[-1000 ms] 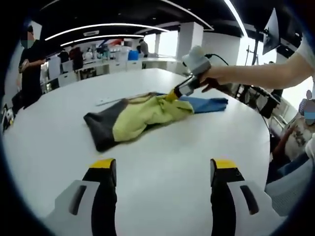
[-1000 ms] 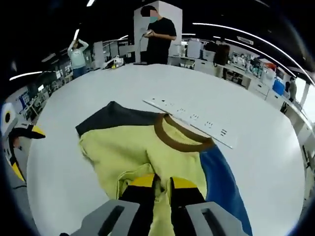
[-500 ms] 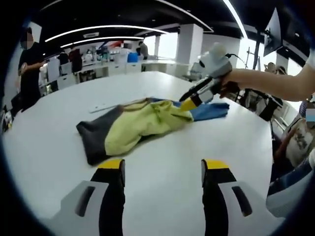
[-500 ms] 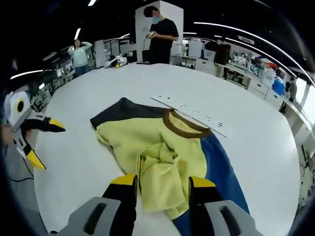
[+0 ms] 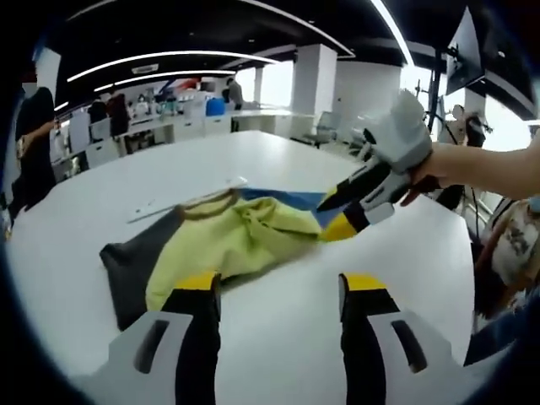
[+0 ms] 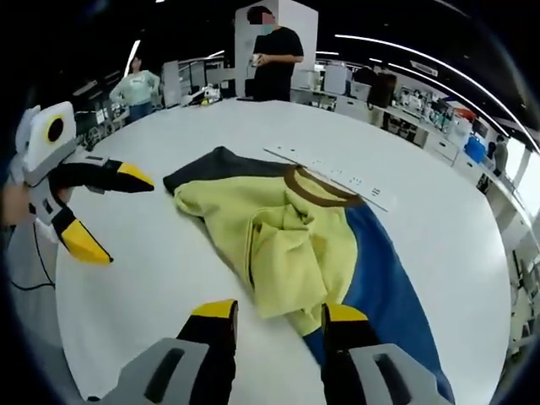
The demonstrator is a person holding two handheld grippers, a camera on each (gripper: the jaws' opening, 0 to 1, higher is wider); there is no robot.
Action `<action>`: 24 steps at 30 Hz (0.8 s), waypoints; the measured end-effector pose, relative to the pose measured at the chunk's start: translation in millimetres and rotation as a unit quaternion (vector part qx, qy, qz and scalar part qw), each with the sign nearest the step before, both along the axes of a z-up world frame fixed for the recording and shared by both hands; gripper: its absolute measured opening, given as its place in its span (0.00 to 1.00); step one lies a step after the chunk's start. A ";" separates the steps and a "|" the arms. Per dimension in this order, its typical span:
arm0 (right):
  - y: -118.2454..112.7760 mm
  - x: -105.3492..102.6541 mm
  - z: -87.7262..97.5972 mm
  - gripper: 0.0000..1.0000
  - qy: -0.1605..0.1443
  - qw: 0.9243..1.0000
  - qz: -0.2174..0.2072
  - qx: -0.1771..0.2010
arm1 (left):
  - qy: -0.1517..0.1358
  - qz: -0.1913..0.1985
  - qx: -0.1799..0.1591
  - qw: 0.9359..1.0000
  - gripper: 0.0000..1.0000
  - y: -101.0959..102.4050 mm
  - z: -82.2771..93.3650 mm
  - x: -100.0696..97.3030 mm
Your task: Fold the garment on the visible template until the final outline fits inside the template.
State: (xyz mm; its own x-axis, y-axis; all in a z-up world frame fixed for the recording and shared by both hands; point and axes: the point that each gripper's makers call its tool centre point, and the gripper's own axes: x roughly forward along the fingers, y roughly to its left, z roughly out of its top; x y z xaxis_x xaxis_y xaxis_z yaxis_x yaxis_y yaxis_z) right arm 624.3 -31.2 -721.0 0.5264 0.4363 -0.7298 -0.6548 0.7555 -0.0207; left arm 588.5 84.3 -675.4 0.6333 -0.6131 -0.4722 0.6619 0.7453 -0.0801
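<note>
In the right gripper view, the right gripper [image 6: 277, 316] is hovering with its yellow-tipped jaws standing apart and gripping nothing. The garment [image 6: 291, 240] is lying just beyond the tips, its crumpled yellow edge reaching toward the gap between them and the blue part running down past the right jaw. It is spreading over the white table [image 6: 152, 278], with a dark grey sleeve at the far left, a brown collar at the far side, and a rumpled yellow fold in the middle. A long white strip [image 6: 333, 177] is lying just beyond the collar. To the left, the left gripper [image 6: 105, 211] is hanging above bare table, well apart from the cloth, its jaws spread wide.

In the left gripper view, the left gripper [image 5: 274, 291] is showing its jaws apart and empty, with the garment [image 5: 219, 245] lying just past the left jaw. The right gripper [image 5: 346, 211] is coming in from the right, held by a hand [image 5: 426, 169], its tips parted above the garment's right end.
</note>
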 end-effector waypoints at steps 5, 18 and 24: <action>0.1 -2.2 -0.4 0.31 -0.003 1.000 -0.001 0.002 | 0.009 0.005 -0.002 1.000 0.48 -12.7 -8.3 10.0; -0.4 2.3 -3.7 0.19 -0.015 0.999 -0.026 0.025 | 0.025 0.015 -0.006 1.000 0.36 -46.3 -28.4 28.5; -3.5 7.4 -7.0 0.14 -0.018 0.998 -0.047 0.037 | 0.049 0.033 -0.032 0.998 0.27 -58.5 -36.6 37.7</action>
State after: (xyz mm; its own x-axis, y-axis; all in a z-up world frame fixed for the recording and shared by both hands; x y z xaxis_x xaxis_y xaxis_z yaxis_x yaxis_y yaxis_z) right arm 631.6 -34.7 -728.0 0.5931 0.4358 -0.6770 -0.5804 0.8142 0.0157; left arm 626.2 25.9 -711.9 0.6259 -0.6020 -0.4959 0.5976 0.7787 -0.1910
